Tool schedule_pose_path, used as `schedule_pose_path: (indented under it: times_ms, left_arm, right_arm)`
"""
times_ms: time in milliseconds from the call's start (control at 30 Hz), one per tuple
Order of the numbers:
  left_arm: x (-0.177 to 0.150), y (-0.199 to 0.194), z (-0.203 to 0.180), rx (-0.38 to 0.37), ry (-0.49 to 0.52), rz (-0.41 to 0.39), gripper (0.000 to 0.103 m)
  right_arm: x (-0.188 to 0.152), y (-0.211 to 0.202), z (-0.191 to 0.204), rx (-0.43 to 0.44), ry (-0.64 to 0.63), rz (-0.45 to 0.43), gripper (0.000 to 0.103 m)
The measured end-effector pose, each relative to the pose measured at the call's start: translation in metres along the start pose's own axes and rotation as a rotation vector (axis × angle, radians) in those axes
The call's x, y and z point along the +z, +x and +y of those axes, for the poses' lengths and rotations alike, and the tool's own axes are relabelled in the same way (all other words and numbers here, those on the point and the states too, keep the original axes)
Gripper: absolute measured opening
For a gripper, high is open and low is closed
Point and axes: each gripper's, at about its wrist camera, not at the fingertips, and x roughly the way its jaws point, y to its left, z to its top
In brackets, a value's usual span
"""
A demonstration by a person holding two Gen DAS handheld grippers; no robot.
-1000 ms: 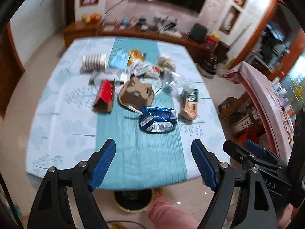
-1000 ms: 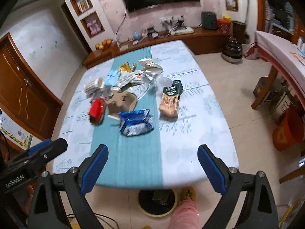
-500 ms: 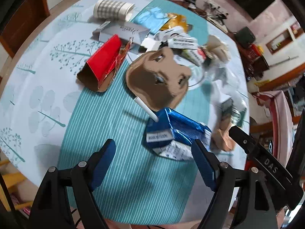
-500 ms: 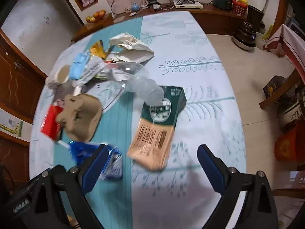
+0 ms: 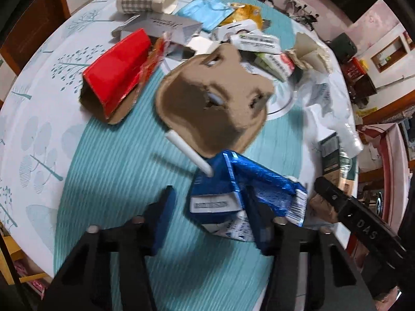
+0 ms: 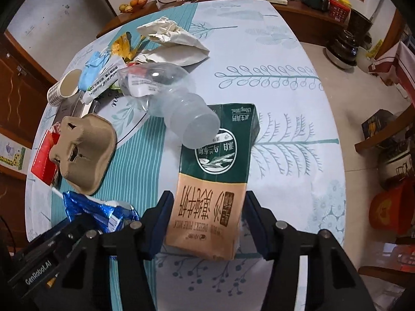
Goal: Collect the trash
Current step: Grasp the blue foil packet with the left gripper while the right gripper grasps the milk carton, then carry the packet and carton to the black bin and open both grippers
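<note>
Both grippers' fingers are closing. The left gripper (image 5: 211, 215) straddles the crushed blue carton (image 5: 243, 197) on the desk (image 5: 39, 119), the right gripper (image 6: 207, 217) the green-and-tan milk carton (image 6: 215, 178). Neither visibly pinches yet; the foil may slip, and the clear bottle (image 6: 179, 111) leaning on the milk carton may roll off.

Before me, the table (image 6: 298, 59) under a white leaf-print cloth with a teal striped runner (image 5: 116, 181) down its middle; on the runner lie my blue foil carton (image 5: 246, 194) with its white straw (image 5: 189, 153), and a brown pulp cup tray (image 5: 207, 108); on the white cloth, a green-and-tan milk carton (image 6: 215, 181), a clear plastic bottle (image 6: 181, 108), a red box (image 5: 116, 70), a checked paper cup (image 5: 145, 0) and crumpled paper (image 6: 173, 41).
</note>
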Motion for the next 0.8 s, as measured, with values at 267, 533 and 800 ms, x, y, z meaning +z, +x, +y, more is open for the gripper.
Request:
schedule_pose_path:
  times_ms: [267, 533, 800]
  left_arm:
    - [-0.005, -0.008, -0.02, 0.082, 0.092, -0.05, 0.035]
    - [-0.009, -0.045, -0.01, 0.107, 0.121, -0.104, 0.034]
    - [-0.019, -0.086, 0.006, 0.123, 0.131, -0.156, 0.034]
  right_arm:
    - [-0.001, -0.01, 0.001, 0.038, -0.032, -0.022, 0.043]
    - [-0.008, -0.029, -0.002, 0.098, -0.03, -0.051, 0.042]
    - [-0.025, -0.049, 0.001, 0.122, -0.035, -0.069, 0.042]
